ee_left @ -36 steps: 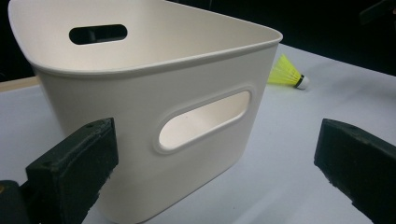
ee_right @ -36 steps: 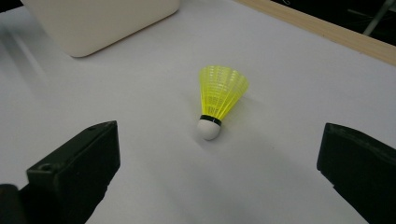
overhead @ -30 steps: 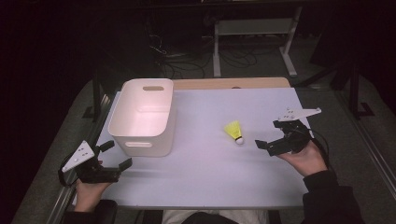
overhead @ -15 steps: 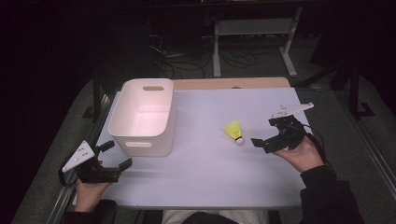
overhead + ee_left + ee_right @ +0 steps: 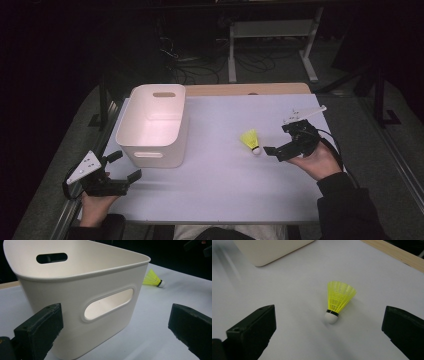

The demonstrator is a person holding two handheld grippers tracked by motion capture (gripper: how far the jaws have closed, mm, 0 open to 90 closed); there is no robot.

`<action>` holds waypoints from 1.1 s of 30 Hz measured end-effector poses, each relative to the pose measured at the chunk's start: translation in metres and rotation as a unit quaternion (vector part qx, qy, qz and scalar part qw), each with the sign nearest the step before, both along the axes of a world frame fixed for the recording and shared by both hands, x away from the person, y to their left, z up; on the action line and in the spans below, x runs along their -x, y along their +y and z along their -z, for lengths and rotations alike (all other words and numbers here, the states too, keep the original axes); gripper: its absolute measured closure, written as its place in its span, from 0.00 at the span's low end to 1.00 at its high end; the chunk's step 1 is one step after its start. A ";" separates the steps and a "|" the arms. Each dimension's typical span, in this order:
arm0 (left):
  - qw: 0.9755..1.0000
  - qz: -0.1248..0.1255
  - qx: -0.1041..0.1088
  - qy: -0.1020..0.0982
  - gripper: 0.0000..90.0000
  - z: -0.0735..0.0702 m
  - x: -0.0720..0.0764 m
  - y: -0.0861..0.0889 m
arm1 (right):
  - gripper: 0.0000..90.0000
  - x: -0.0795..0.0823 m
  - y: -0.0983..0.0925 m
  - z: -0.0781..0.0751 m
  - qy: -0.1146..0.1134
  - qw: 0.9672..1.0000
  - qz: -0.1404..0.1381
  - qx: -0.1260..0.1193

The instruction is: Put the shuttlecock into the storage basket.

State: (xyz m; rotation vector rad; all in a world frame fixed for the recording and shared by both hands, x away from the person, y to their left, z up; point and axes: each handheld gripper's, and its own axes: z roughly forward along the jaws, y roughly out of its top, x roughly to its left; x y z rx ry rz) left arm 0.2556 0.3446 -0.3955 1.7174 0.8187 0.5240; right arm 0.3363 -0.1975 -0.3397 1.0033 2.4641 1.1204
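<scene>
The right gripper (image 5: 270,150) has its jaws wide open and holds nothing. Just ahead of it, between the line of its jaws, the yellow shuttlecock (image 5: 337,300) lies on the white table (image 5: 294,302), its cork toward the gripper. Farther, the white bin (image 5: 154,125).

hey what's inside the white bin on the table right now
In the high view the white bin looks empty: bare floor and inner walls. The near wall hides a strip of its floor. The yellow shuttlecock lies outside it on the table, just ahead of the open right gripper.
</scene>
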 end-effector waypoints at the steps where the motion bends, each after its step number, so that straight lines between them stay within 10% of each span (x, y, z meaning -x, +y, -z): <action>1: 1.000 0.000 0.000 0.000 0.00 0.000 0.000 0.000 | 0.00 -0.001 0.001 0.000 -0.001 1.000 -0.001 0.000; 33: 1.000 0.002 0.000 0.000 0.00 0.000 0.000 0.000 | 0.00 -0.027 0.012 0.010 0.024 0.999 0.000 0.023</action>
